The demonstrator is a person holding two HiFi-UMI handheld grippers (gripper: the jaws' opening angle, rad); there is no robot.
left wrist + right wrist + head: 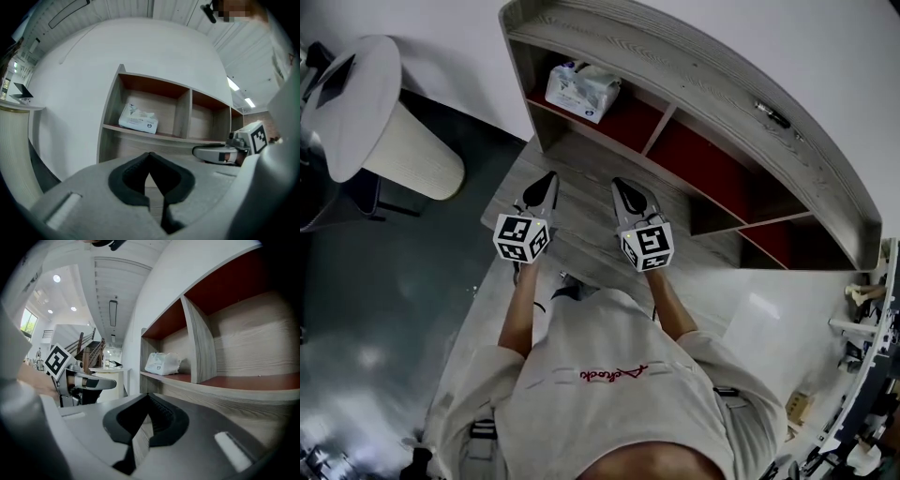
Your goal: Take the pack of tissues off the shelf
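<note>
A white pack of tissues (581, 89) lies in the leftmost compartment of the grey wooden shelf (694, 70), on its red-brown floor. The left gripper view shows the pack (138, 118) straight ahead and above the jaws. In the right gripper view the pack (162, 363) is ahead and slightly right. My left gripper (549, 178) and right gripper (621, 184) are held side by side over the wooden top below the shelf, both short of the pack. Both have their jaws shut with nothing in them. Each gripper shows in the other's view: the right gripper (220, 152) and the left gripper (89, 380).
The shelf's middle compartment (703, 159) and right compartment (787, 239) hold nothing. A round white table on a ribbed base (389, 131) stands at the left, with a laptop (336, 80) on it. Dark floor (384, 309) lies left of the wooden top (581, 225).
</note>
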